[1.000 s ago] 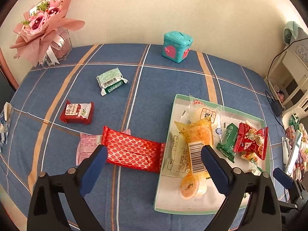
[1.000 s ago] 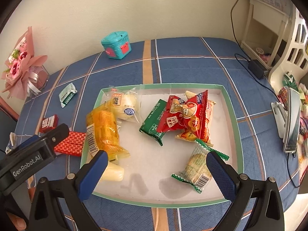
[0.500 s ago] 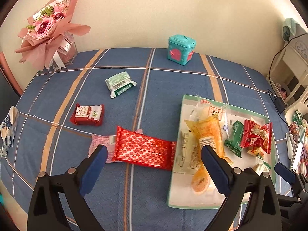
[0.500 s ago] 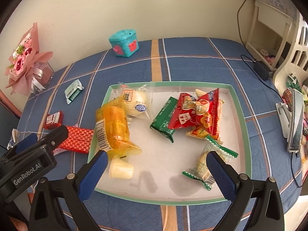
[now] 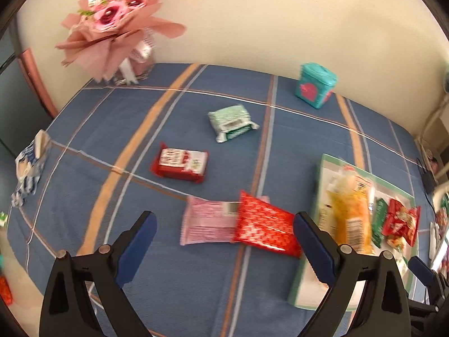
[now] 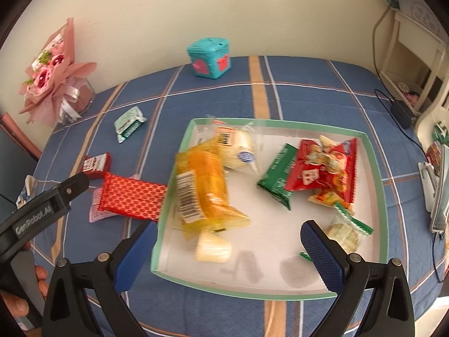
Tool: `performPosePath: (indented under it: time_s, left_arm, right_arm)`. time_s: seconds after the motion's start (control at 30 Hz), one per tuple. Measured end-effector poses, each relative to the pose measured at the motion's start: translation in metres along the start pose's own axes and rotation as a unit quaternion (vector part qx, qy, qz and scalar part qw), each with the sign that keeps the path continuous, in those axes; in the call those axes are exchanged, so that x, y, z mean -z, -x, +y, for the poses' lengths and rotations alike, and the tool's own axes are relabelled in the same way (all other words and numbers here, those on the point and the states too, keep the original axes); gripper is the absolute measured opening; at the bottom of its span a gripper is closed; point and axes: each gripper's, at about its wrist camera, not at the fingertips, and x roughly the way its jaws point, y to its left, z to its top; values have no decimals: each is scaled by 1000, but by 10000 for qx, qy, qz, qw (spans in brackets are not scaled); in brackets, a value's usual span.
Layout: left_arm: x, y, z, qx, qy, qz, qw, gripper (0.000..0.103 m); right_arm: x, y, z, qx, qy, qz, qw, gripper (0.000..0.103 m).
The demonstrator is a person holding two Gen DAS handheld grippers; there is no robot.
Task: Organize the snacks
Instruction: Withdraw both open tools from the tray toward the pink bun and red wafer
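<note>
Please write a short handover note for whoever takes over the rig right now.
Left gripper: open, empty, above the red dotted pack that overlaps the pink pack.
Right gripper: open, empty, over the tray.
Done: several snacks are in the tray, including the yellow pack.
Left on the cloth: the red dotted and pink packs, small red pack, green pack.

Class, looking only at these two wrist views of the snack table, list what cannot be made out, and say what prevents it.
- Pink packet: left wrist view, its right end hidden under the red dotted packet; print blurred.
- Tray: left wrist view, near corner hidden behind a finger of the left hand-held gripper.
- Yellow packet: right wrist view, label text blurred.
- Blue-white wrapper: left wrist view, distorted at the left edge, contents unclear.
</note>
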Motion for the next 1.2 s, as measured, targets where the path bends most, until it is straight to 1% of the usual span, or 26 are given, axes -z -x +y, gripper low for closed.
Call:
performPosePath:
  time_s: [0.2,0.33,0.47,0.6,0.73,0.8,1.0,1.2]
  left_arm:
    - [-2,-4,29,-126,366,93,9992,98]
    - [-3,-4,41,-162,554,115,9983,98]
    - [-4,-3,49,-173,636,122,9977,98]
    - [-5,-4,57,-199,716,141,9971,98]
    - [-5,-6,69,-199,996,204,9946,98]
    - [-5,-9,76,-120,1161,251,9929,98]
    - [-2,-18,86,44,1371,386,9898,98]
    - [-1,-31,87,167,1377,536,9889,98]
  right_arm:
    - [1,-5,26,-203,149,20,9997,103]
    - [2,-5,45,-268,330,-6,9991,103]
    - [2,-8,59,-374,421,-6,9984,103]
    - [0,-13,72,-568,432,-3,9975,103]
    - [-3,-18,82,-836,378,9,9958,103]
    - [-5,-20,86,-921,398,2,9949,103]
    - [-10,-22,96,-1118,508,-65,9924,103]
    - [-14,-30,98,-1032,614,34,9928,103]
